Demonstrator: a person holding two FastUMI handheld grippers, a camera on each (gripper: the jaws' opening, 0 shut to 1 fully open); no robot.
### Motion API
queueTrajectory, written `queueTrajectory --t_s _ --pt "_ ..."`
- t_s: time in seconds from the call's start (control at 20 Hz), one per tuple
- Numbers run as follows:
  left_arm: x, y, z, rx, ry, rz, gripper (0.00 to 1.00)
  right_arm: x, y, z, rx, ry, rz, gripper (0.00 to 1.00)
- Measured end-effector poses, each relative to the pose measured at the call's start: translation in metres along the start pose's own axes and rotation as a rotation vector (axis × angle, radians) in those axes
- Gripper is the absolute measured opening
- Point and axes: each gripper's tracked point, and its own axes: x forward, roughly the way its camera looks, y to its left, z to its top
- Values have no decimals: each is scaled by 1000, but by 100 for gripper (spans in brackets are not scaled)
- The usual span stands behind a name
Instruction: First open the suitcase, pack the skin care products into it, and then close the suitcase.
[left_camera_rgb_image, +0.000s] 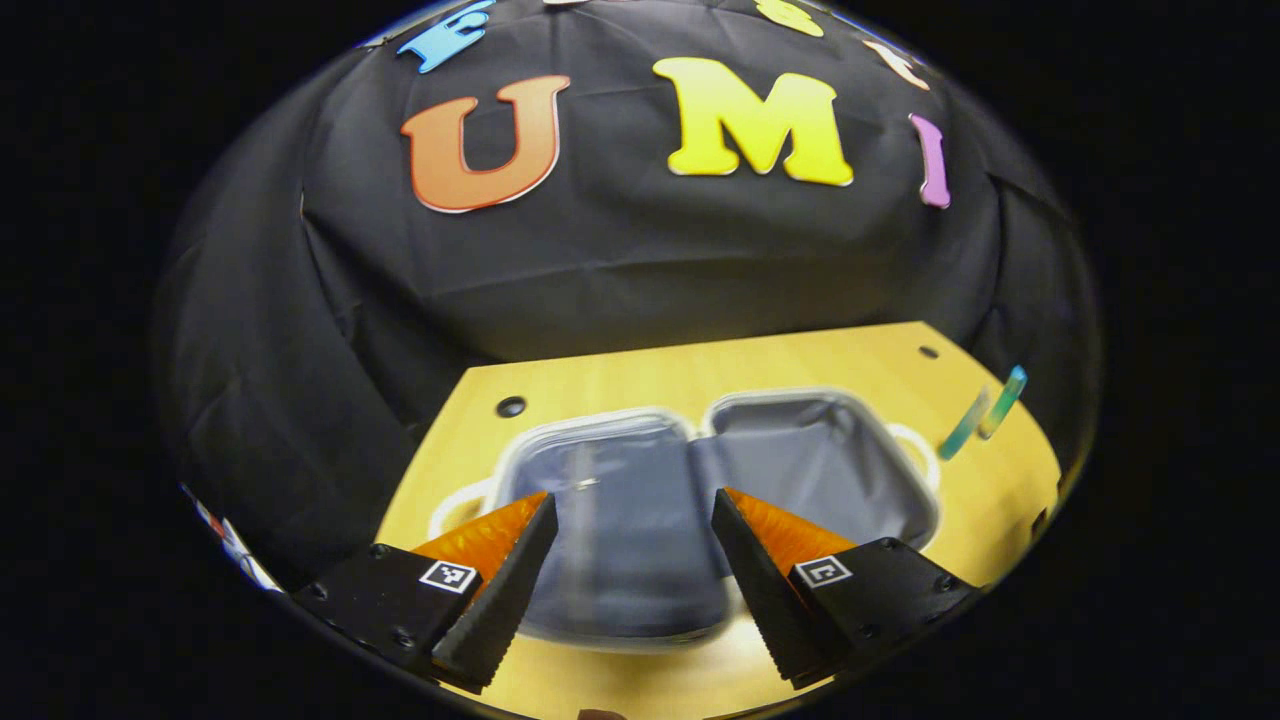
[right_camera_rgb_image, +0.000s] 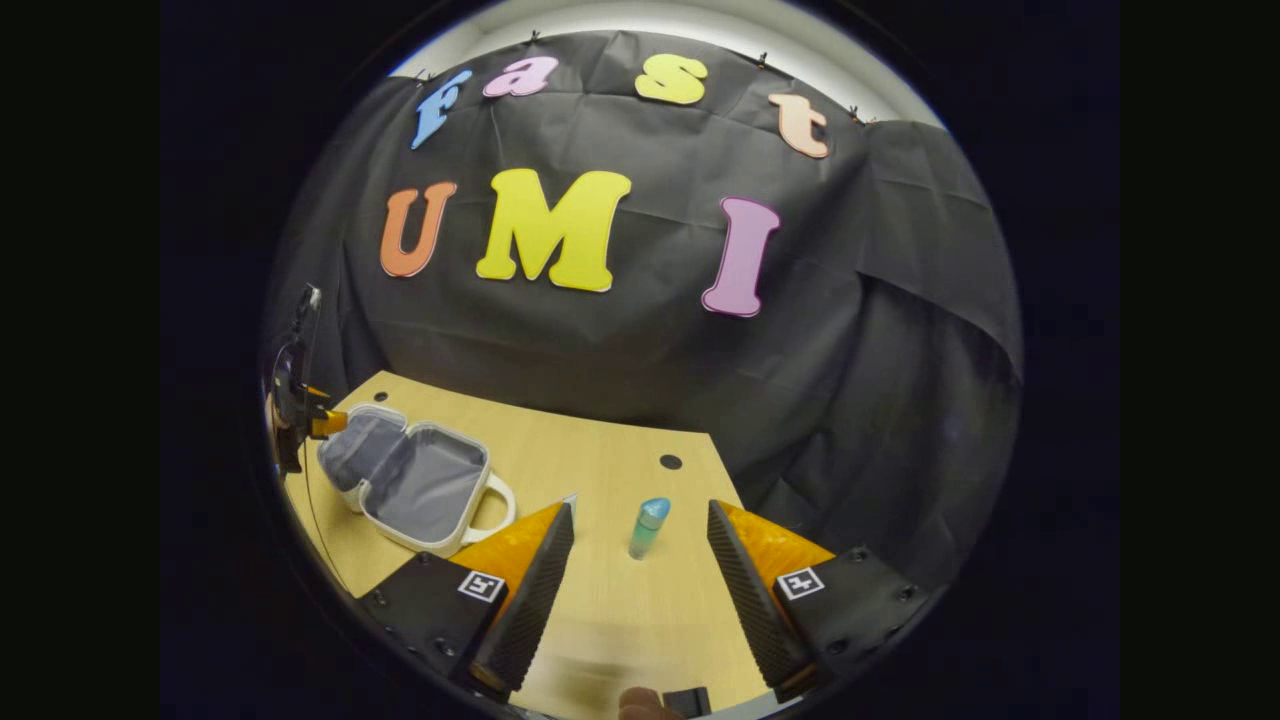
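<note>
The small suitcase (left_camera_rgb_image: 640, 500) lies open and flat on the wooden table (left_camera_rgb_image: 700, 365), both halves showing grey lining inside a white rim, with a white handle at each end. My left gripper (left_camera_rgb_image: 633, 498) hovers open above its near half, nothing between the fingers. A blurred teal skin care bottle (left_camera_rgb_image: 985, 410) is on the table to the suitcase's right. In the right gripper view the same teal bottle (right_camera_rgb_image: 648, 525) stands upright just ahead of my open right gripper (right_camera_rgb_image: 641, 507), apart from both fingers. The open suitcase (right_camera_rgb_image: 420, 485) lies to the left, with the left gripper (right_camera_rgb_image: 300, 400) over its far end.
The black cloth wall closes the table's far side. The tabletop (right_camera_rgb_image: 600, 450) has a round hole (right_camera_rgb_image: 670, 462) behind the bottle and another (left_camera_rgb_image: 510, 406) behind the suitcase. A person's fingertip (right_camera_rgb_image: 640, 705) shows at the bottom edge.
</note>
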Motion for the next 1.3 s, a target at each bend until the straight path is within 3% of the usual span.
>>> queueTrajectory --t_s 0.2,0.5,0.7,0.85,1.1,1.3 --pt "-3 -110 8 -72 -55 -127 99 10 -36 -6 15 -2 -4 80" --pt "18 -244 -6 2 -1 -255 99 35 -84 -29 65 53 -18 80" --pt "37 -306 -21 58 37 -323 99 49 -104 -40 97 84 -8 80" --pt "60 -340 -45 73 86 -342 99 63 -112 -49 73 94 9 80" --pt "107 -381 -65 59 93 -312 99 97 -113 -76 41 145 55 80" --pt "145 -389 -65 96 42 -223 92 121 -107 -94 11 184 107 80"
